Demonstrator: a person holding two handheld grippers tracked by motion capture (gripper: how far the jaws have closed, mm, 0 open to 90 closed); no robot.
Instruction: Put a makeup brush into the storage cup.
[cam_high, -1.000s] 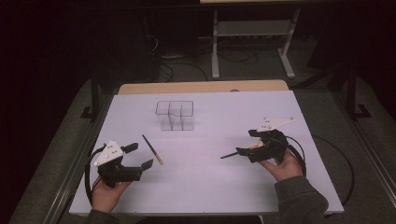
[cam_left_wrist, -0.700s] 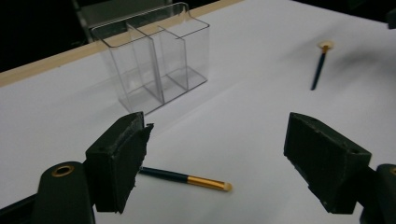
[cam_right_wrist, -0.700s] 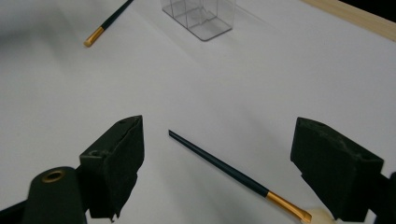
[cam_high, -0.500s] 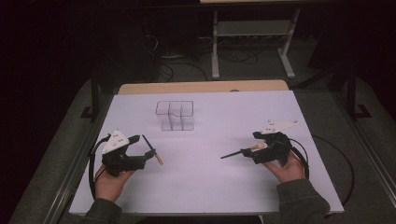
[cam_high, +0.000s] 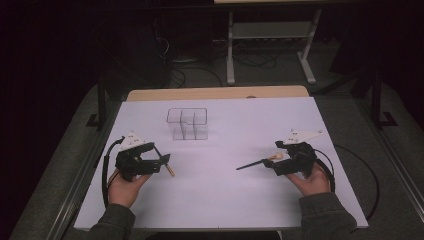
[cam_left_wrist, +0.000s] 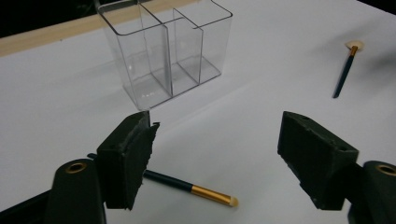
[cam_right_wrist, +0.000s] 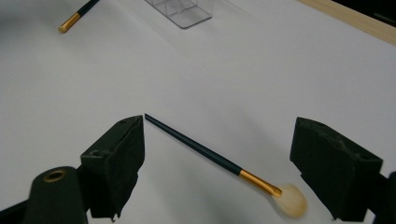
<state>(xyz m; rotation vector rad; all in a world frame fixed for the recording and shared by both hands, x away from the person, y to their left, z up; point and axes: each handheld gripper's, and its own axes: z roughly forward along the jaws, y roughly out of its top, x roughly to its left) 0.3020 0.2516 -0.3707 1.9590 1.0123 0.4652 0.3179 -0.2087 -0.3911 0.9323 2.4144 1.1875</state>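
Two brushes (cam_high: 256, 163) (cam_high: 165, 162), one clear organiser (cam_high: 187, 123), two open tools (cam_high: 162, 161) (cam_high: 270, 161).

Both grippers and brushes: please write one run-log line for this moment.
left gripper: open over small brush | right gripper: open over fan brush | organizer: empty

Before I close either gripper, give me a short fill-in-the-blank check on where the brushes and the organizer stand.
1. Both the left gripper and the right gripper have their jaws ____.
2. The fluffy brush between the right gripper's jaws lies flat on the ____ table.
3. The clear organizer has nothing inside; it is ____.
4. The small brush by the left gripper has a ____ ferrule.

Missing words: open; white; empty; gold
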